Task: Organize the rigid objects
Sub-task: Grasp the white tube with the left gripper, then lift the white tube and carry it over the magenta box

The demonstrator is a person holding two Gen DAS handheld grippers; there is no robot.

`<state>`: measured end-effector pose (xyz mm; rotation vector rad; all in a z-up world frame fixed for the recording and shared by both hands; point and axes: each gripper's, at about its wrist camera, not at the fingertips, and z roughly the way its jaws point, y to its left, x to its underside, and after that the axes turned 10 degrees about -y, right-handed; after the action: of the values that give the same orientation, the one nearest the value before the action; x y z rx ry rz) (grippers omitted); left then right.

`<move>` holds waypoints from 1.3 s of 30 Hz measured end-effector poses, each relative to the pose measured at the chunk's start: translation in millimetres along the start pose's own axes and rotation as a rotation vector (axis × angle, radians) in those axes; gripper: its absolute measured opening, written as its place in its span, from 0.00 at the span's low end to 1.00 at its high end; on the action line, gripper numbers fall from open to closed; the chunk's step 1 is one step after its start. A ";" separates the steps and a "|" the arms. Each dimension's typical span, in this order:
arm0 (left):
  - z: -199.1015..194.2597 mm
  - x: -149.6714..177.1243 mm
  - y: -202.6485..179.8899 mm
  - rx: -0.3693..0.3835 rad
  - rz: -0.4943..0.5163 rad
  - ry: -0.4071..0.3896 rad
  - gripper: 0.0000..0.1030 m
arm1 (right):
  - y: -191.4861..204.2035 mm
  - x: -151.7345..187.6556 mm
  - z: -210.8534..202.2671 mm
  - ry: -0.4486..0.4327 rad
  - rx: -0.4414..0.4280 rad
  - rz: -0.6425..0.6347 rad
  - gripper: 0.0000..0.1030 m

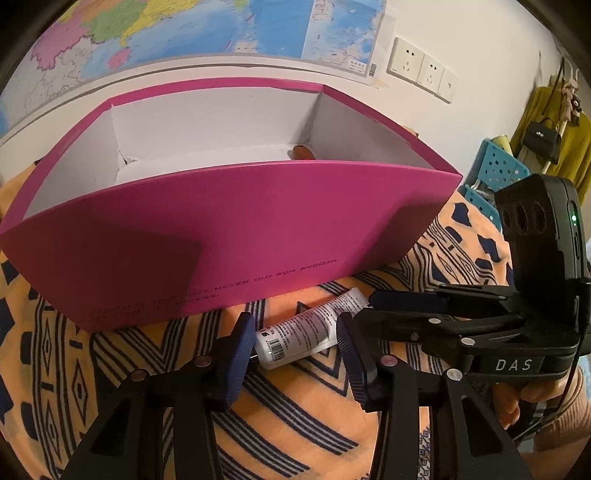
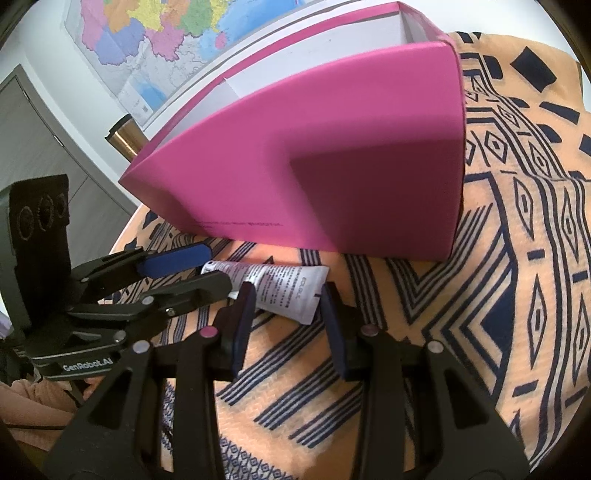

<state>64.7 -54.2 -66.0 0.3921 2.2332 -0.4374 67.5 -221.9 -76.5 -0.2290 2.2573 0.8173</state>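
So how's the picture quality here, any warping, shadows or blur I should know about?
Left wrist view: strong fisheye bends the pink box into a boat shape, with a dark shadow on its front; the tube print is sharp. Right wrist view: same bulging, dark corners, a shadow on the box's right half, and the nearest gripper parts slightly soft.

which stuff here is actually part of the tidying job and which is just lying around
Part of the job:
- white tube, lying on the patterned cloth between both grippers' fingers
- pink box, open-topped, just behind the tube
- left gripper and right gripper

Just lying about:
- wall map
- wall sockets
- black handbag
- blue basket
- metal cup behind the box
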 end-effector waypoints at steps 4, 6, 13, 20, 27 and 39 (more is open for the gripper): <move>-3.3 1.7 7.7 0.001 -0.035 -0.001 0.44 | -0.9 1.5 -0.7 -0.001 -0.012 0.006 0.39; -4.4 3.4 12.0 0.002 -0.049 0.004 0.44 | -1.4 1.0 -1.0 -0.003 -0.012 0.010 0.38; -4.7 7.9 15.1 0.002 -0.070 0.013 0.44 | -1.3 0.6 -1.1 -0.003 -0.006 0.003 0.39; -8.0 9.9 15.4 -0.030 -0.070 0.020 0.44 | 0.0 0.3 0.6 -0.003 -0.007 0.004 0.39; -5.0 12.9 12.4 -0.026 -0.073 0.037 0.43 | 1.5 0.7 2.2 -0.001 0.002 -0.006 0.39; -6.1 9.0 13.7 -0.036 -0.098 0.043 0.43 | 6.3 1.0 -2.0 -0.014 -0.007 -0.002 0.44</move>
<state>60.7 -38.2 -71.7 0.2770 2.3061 -0.4437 63.2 -218.1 -73.0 -0.2284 2.2415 0.8230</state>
